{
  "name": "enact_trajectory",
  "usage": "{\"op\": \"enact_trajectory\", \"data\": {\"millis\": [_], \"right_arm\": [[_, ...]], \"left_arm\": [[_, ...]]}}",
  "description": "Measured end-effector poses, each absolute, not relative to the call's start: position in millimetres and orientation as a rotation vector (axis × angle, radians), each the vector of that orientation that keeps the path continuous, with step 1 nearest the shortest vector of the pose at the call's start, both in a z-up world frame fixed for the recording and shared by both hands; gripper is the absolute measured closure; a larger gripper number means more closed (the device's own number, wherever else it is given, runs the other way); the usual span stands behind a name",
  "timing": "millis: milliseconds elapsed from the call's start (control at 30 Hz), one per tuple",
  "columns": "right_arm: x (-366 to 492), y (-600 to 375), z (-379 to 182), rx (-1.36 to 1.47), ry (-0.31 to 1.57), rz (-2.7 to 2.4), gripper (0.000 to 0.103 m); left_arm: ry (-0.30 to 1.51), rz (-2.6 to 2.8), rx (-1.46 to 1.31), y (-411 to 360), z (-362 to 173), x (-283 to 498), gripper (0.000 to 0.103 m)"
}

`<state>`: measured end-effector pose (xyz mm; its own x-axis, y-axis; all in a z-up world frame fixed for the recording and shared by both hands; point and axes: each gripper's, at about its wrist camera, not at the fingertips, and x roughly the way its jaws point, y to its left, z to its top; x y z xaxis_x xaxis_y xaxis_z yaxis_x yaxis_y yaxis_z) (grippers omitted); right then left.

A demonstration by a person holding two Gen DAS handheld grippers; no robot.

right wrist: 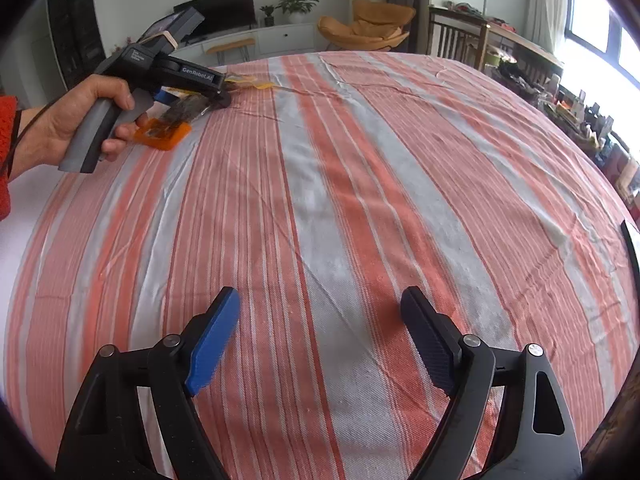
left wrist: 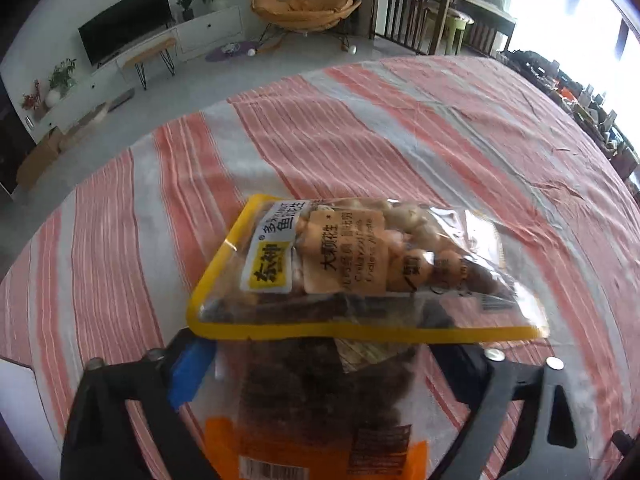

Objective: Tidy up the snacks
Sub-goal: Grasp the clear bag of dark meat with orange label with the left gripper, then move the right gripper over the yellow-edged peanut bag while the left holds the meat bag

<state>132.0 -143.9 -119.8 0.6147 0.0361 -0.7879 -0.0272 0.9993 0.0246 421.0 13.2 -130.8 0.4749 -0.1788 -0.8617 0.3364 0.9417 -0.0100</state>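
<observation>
In the left wrist view a clear peanut bag with a yellow border point(left wrist: 360, 268) lies across the far end of a clear bag of dark snacks with an orange label point(left wrist: 316, 408). My left gripper point(left wrist: 320, 356) stands wide open around the dark snack bag, with the yellow-edged bag over its fingertips. In the right wrist view the left gripper point(right wrist: 218, 98) sits at the table's far left over the orange-label bag point(right wrist: 164, 132). My right gripper point(right wrist: 320, 320) is open and empty above the striped cloth.
A red, orange and grey striped tablecloth point(right wrist: 340, 184) covers the table. The table's left edge point(right wrist: 24, 208) is close to the left gripper. A dark object point(right wrist: 632, 240) shows at the right edge. Living-room furniture stands beyond.
</observation>
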Motion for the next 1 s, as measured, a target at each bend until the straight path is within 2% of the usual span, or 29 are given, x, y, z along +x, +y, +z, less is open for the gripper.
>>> {"op": "enact_trajectory", "data": {"millis": [33,67,300,400,467,733,1000], "right_arm": [[132,-144,-120,0.009,0.908,0.036,0.017],[132,-144,-120,0.005,0.910,0.035,0.017],[131,-143,-119,0.002,0.911,0.035,0.017],[131,-143,-119,0.002,0.911,0.035,0.017],[130,-144,-119,0.002,0.912,0.035,0.017],[130,-144,-118,0.006,0.910,0.038,0.017],[130,-143,-118,0.005,0.911,0.038,0.017]], "left_arm": [[1.023,-0.312,0.184,12,-128,413,0.032],[1.029,-0.296,0.192,12,-127,402,0.033],[1.059,-0.176,0.007,49,-124,261,0.033],[1.029,-0.124,-0.024,66,-126,204,0.032],[0.991,-0.097,-0.035,76,-130,184,0.022],[0.954,-0.085,0.039,78,-140,179,0.000],[0.947,-0.083,0.033,75,-140,184,0.000]]}}
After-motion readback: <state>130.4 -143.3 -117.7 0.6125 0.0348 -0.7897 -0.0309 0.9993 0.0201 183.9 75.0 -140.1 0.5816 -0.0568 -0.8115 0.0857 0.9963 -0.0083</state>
